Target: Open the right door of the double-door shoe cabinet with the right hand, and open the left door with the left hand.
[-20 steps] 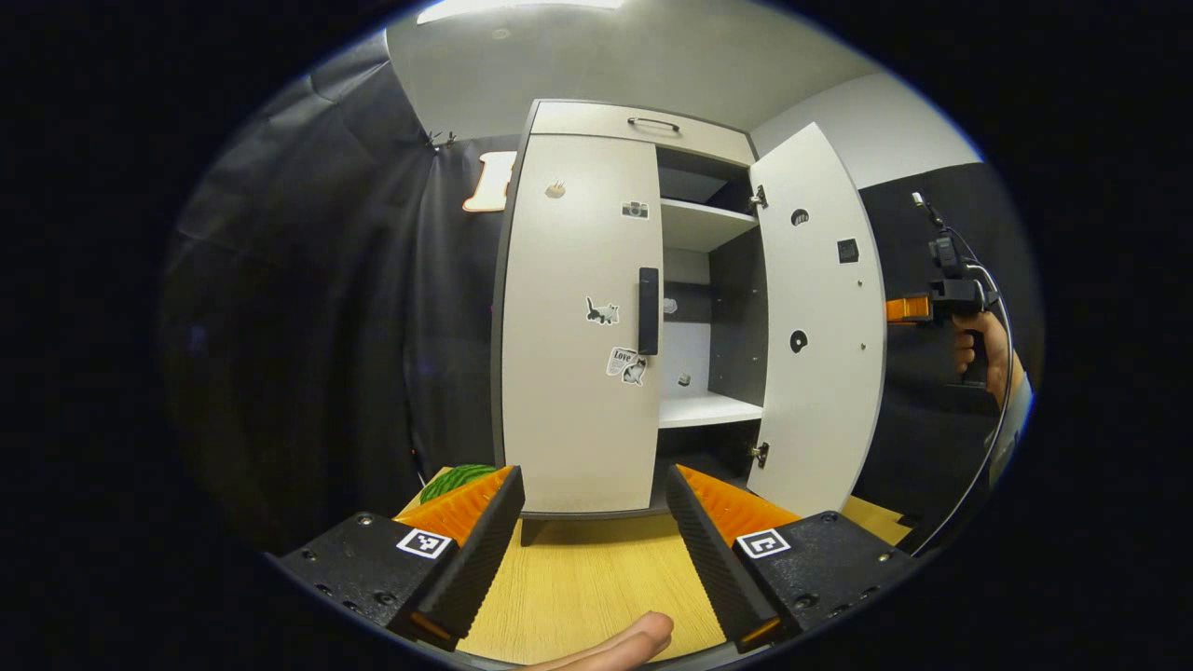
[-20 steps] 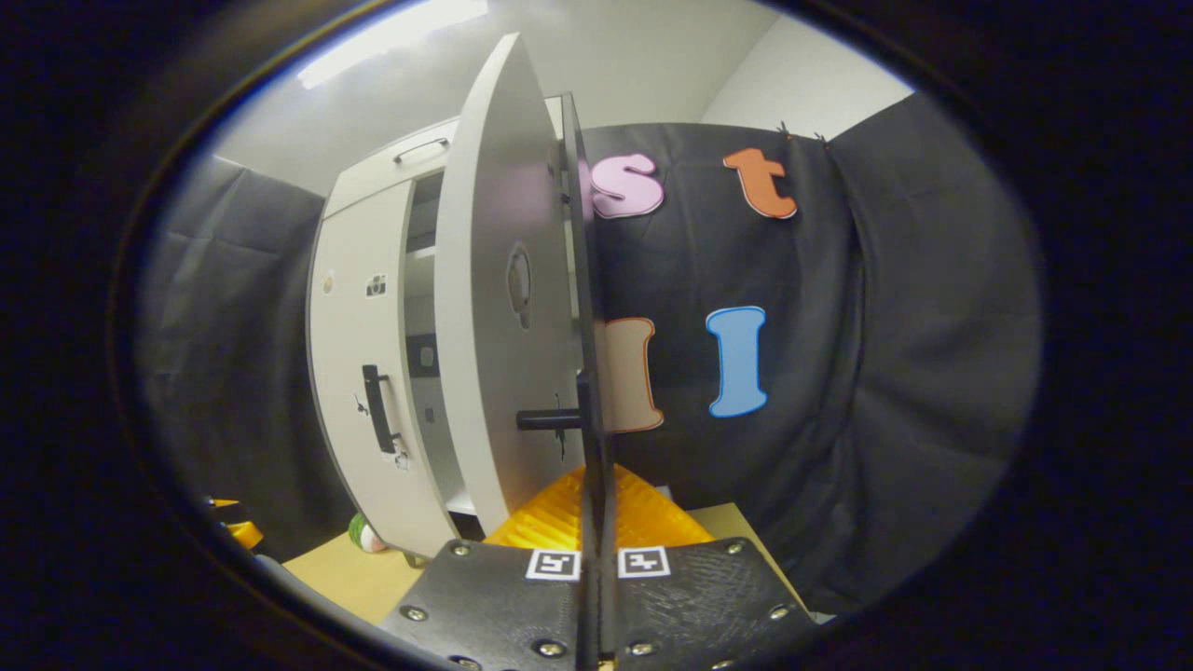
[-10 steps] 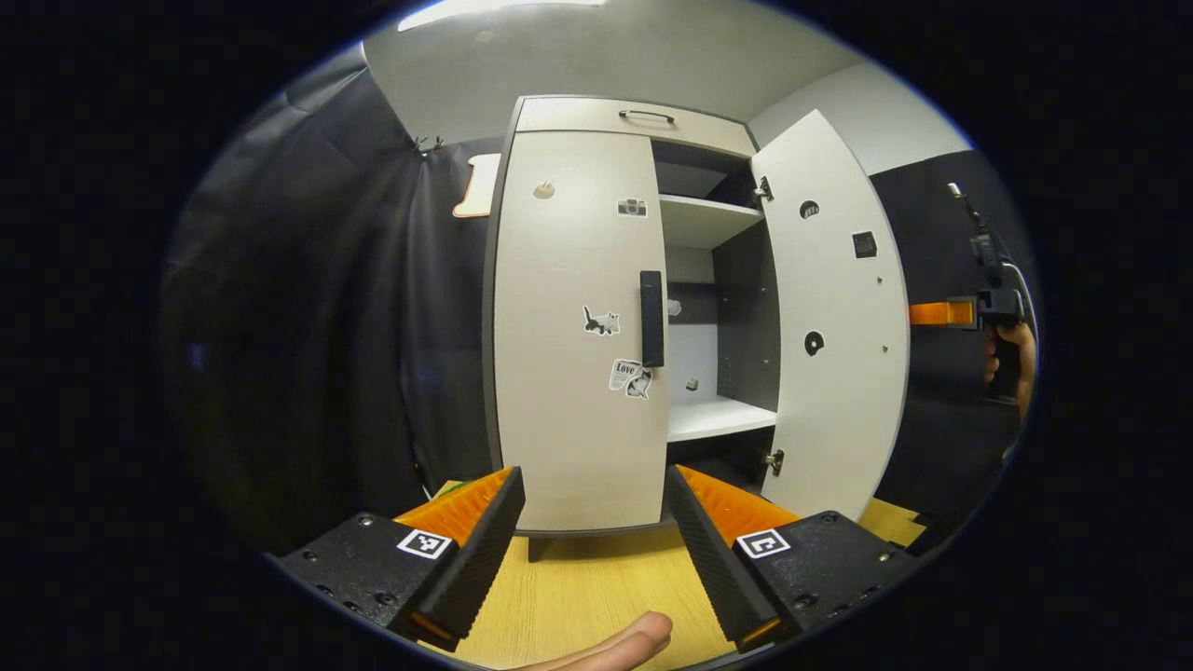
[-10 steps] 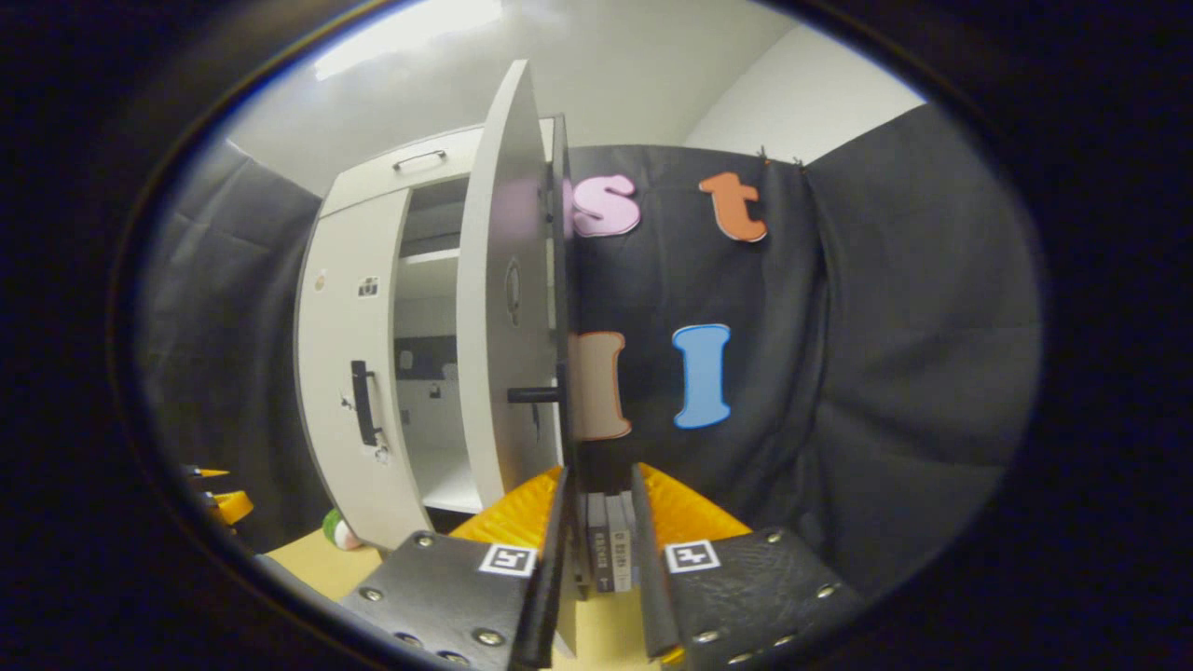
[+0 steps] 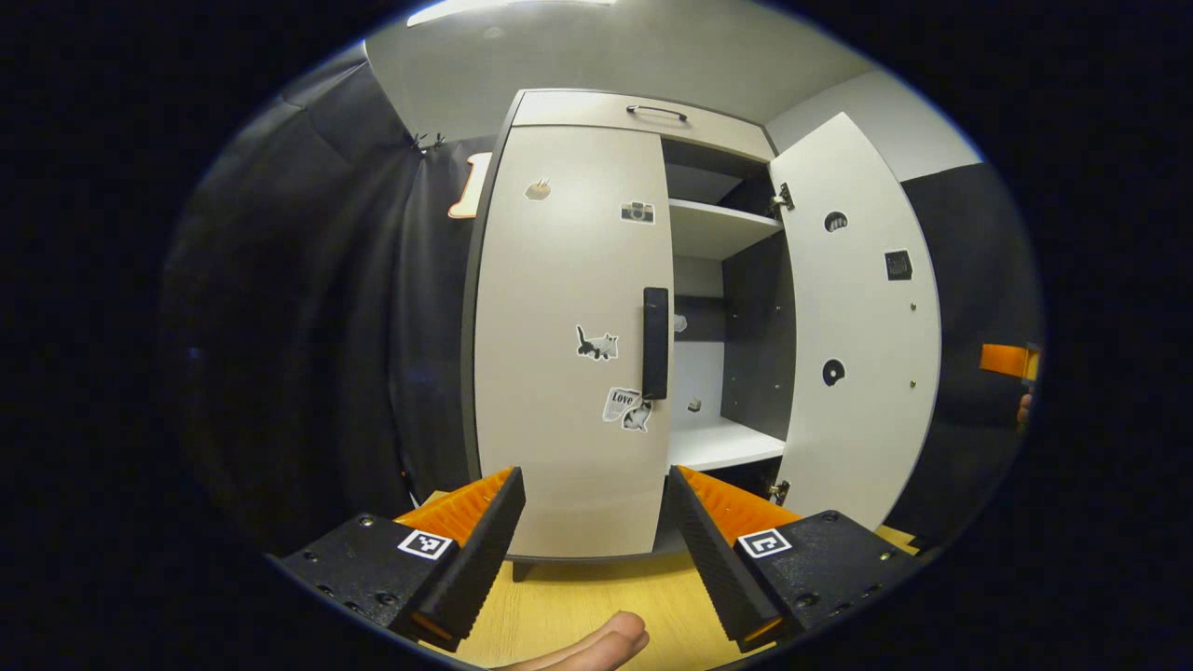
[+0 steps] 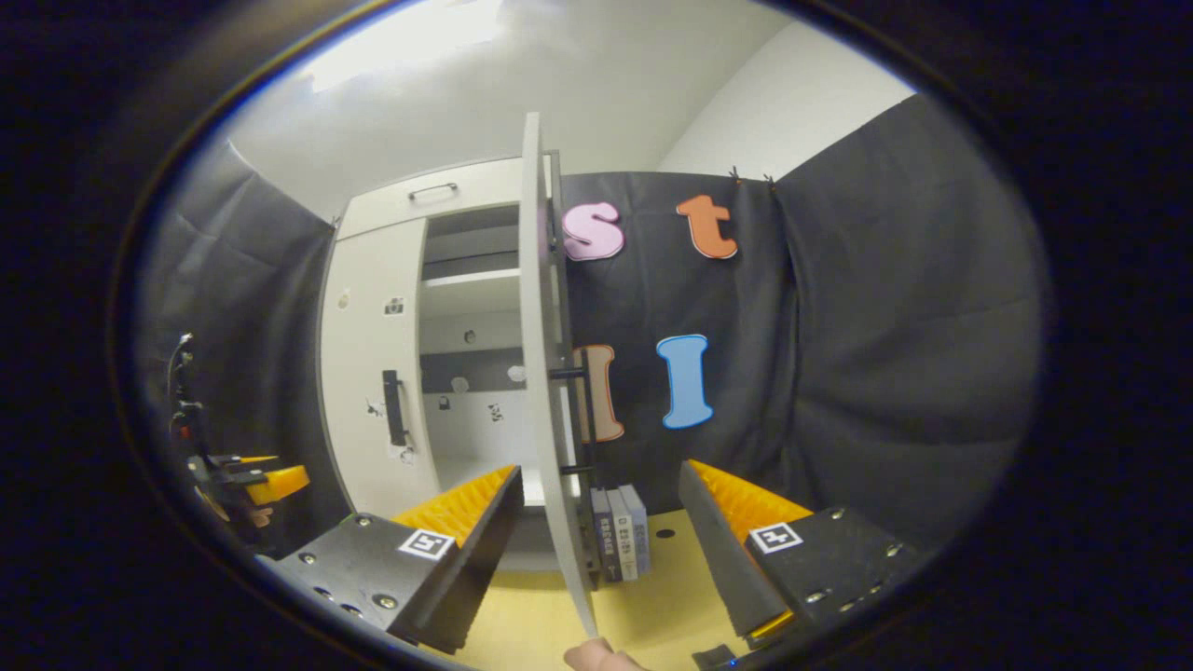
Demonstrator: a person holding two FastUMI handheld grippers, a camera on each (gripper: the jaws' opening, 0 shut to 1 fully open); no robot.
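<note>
The light grey shoe cabinet [image 5: 643, 110] stands ahead on the table. Its left door [image 5: 559, 308] is closed, with a black vertical handle [image 5: 655, 343] at its right edge. My left gripper [image 5: 595, 473] is open, low in front of that door, some way short of the handle. The right door [image 5: 862, 326] stands swung wide open, showing white shelves [image 5: 722, 443]. In the right gripper view this door [image 6: 536, 354] is seen edge-on, and its lower edge runs between the fingers of my open right gripper [image 6: 598, 468] without touching them. The left gripper [image 6: 270, 480] shows far left.
The cabinet rests on a light wooden tabletop [image 5: 578, 601]. Several books [image 6: 620, 540] stand on the table behind the open right door. The booth's black cloth wall [image 6: 839, 373] hangs close behind and on both sides. A fingertip [image 5: 596, 643] shows at the bottom edge.
My right gripper was shut on the right door's edge, then opened and drew back. The right door swung wider. My left gripper has come a little nearer to the left door.
</note>
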